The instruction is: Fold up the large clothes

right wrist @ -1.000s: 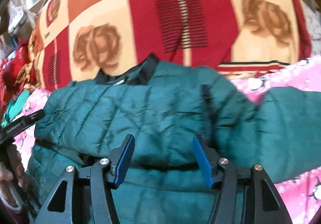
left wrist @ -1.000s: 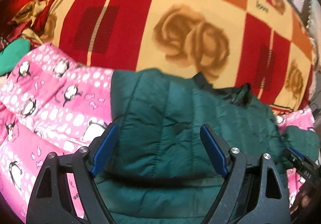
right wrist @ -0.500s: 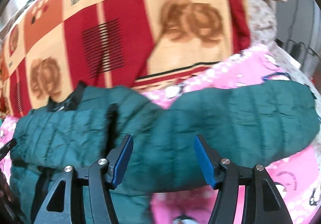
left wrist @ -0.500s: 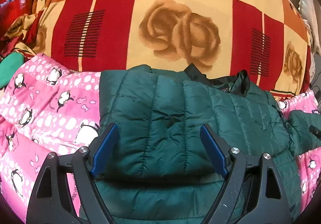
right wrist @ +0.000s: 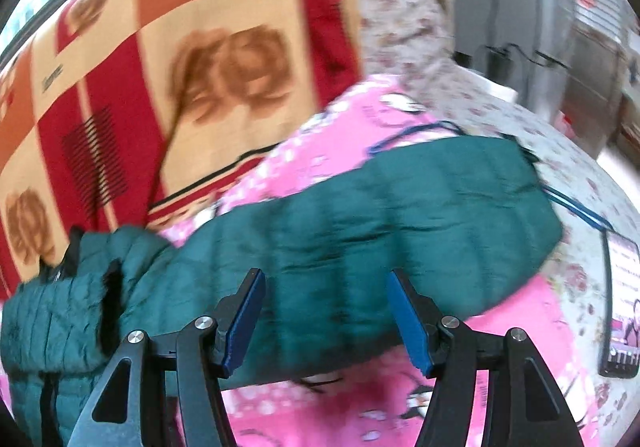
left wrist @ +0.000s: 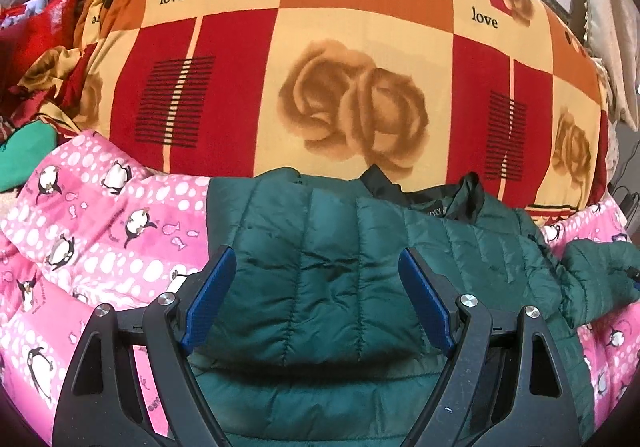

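A dark green quilted puffer jacket [left wrist: 344, 279] lies on a pink penguin-print blanket [left wrist: 100, 231]. One sleeve is folded over its body on the left side. My left gripper [left wrist: 318, 295] is open and empty, just above that folded part. In the right wrist view the other sleeve [right wrist: 400, 215] stretches out to the right over the pink blanket [right wrist: 360, 407]. My right gripper [right wrist: 326, 321] is open and empty, above the sleeve's lower edge. The black collar [left wrist: 420, 199] is at the far side.
A big red, orange and cream rose-print quilt [left wrist: 340, 67] is heaped behind the jacket. Red and green clothes [left wrist: 28, 151] pile at the far left. A phone [right wrist: 622, 307] and a blue cable [right wrist: 580, 211] lie on floral bedding at the right.
My right gripper has swung right, from over the jacket's body to over the outstretched sleeve. My left gripper has pulled back a little; the jacket looks farther away.
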`<state>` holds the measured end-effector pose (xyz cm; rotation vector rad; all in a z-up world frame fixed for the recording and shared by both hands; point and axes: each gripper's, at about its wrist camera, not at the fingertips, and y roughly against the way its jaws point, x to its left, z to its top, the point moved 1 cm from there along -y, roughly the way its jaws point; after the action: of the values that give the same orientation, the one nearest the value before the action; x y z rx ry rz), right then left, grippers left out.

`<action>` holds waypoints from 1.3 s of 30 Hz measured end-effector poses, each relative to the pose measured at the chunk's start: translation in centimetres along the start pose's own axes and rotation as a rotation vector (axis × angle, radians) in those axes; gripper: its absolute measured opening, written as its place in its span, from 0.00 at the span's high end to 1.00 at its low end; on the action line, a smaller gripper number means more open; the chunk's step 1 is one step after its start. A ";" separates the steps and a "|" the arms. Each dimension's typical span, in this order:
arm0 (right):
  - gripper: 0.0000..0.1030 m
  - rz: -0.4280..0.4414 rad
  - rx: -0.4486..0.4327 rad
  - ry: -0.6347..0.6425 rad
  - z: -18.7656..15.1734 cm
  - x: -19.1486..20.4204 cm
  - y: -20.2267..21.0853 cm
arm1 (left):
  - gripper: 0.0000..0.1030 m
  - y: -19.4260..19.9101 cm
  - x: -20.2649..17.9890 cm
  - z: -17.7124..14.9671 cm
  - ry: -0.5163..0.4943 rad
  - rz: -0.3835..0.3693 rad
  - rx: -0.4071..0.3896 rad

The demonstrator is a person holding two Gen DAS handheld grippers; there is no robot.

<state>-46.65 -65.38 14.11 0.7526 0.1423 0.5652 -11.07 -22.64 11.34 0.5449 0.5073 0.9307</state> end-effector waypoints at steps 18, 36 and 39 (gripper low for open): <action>0.41 -0.081 -0.023 -0.216 1.0 -8.6 -1.2 | 0.19 -1.3 0.2 -0.6 -0.006 0.016 0.042; 0.33 -0.107 -0.004 -0.369 1.3 -13.3 -4.3 | 0.19 -1.9 -0.4 -1.2 -0.030 0.022 0.057; 0.33 -0.101 -0.020 -0.360 1.5 -13.1 -4.7 | 0.19 -2.0 -0.4 -1.3 -0.030 0.024 0.064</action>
<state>-55.23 -76.03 11.03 0.8109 -0.1582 0.3277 -10.83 -23.65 9.16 0.6230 0.5057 0.9306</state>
